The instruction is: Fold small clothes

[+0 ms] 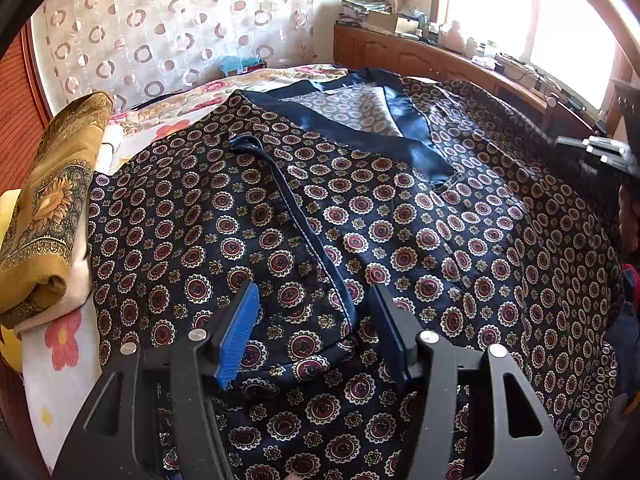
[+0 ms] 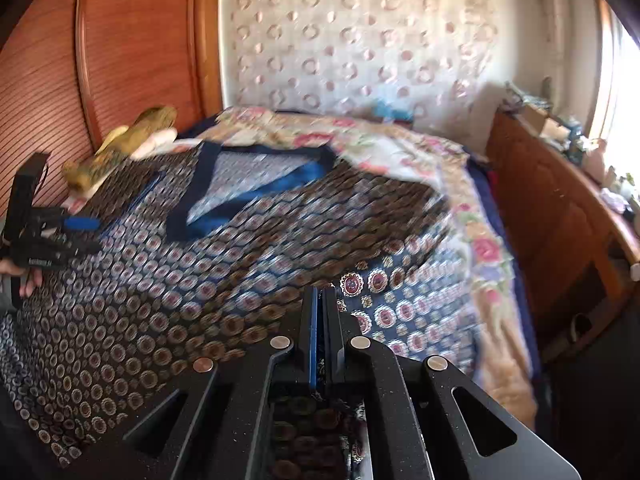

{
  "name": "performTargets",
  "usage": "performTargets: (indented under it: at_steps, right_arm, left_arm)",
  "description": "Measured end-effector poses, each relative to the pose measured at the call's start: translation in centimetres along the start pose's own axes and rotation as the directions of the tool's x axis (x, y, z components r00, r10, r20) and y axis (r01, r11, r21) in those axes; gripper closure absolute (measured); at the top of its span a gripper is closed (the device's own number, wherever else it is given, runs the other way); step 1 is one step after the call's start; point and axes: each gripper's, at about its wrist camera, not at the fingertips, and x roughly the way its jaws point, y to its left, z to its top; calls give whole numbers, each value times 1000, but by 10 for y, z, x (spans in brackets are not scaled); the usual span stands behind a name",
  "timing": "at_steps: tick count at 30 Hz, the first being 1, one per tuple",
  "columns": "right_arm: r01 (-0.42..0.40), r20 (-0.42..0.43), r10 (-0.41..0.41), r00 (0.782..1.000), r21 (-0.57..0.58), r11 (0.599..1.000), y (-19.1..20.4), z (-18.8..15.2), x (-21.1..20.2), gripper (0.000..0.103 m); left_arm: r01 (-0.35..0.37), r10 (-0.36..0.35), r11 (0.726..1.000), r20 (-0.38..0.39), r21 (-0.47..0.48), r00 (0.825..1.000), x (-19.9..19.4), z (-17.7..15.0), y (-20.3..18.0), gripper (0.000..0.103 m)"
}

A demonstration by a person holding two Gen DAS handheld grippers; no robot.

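Note:
A dark navy garment with red and cream medallions and a blue satin neckline lies spread on the bed. Its left sleeve is folded in over the body. My left gripper is open just above the sleeve's cuff end, blue-padded fingers on either side of it. My right gripper is shut on the garment's fabric at its right side; this view is motion-blurred. The left gripper also shows at the far left of the right wrist view.
A folded mustard paisley cloth lies on the bed's left edge by the wooden headboard. A floral quilt covers the bed. A wooden ledge with clutter runs under the window. A circle-patterned curtain hangs behind.

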Motion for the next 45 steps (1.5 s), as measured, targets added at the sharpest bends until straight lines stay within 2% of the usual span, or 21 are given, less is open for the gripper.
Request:
performTargets:
  at_steps: [7,10,12,15,16,18,19,24,30,35,40,45]
  right_arm:
    - [-25,-65,28,997,49,998,-11,-11,24,101]
    - [-5,-78,8,997,44,999,-9,-12,27,101]
    - [1,-75,3,997,48,999,-5,-10,19,99]
    - [-6,-26,8,1000,80,997,-10,-10,-6,97]
    - [-7,-13,8,1000,92,996,-12,-10,-12,90]
    - [-5,22,2,1000,124,992,-20,-11,-28,70]
    - [2,38,-8,999,134,991,-22,-13,-34,69]
    - [62,53,-73,996,183,981,-42,-24,-51,67]
    - [151,-82,-133,988,283,947,-78,-42,-14,67]
    - [145,-123,-108,986,350,926,-91,-49,1,67]
    - [66,-84,-31,996,455,888,-112,-55,-2,67]
    - [22,-70,14,997,484,875,-119,-61,-11,68]
  left_arm:
    - [-2,2,1000,0,1,1000,0,0,0,44]
    - [-1,1,1000,0,1,1000,0,0,0,44]
    - [-2,2,1000,0,1,1000,0,0,0,44]
    - [-3,3,1000,0,1,1000,0,0,0,44]
    - [-2,2,1000,0,1,1000,0,0,0,44]
    - [-3,3,1000,0,1,1000,0,0,0,44]
    - [-3,3,1000,0,1,1000,0,0,0,44]
    - [-3,3,1000,0,1,1000,0,0,0,43]
    - [-11,11,1000,0,5,1000,0,0,0,42]
    - [-16,16,1000,0,6,1000,0,-1,-1,42]
    - [-15,15,1000,-1,5,1000,0,-1,-1,41]
    - [-14,14,1000,-2,3,1000,0,0,-1,39]
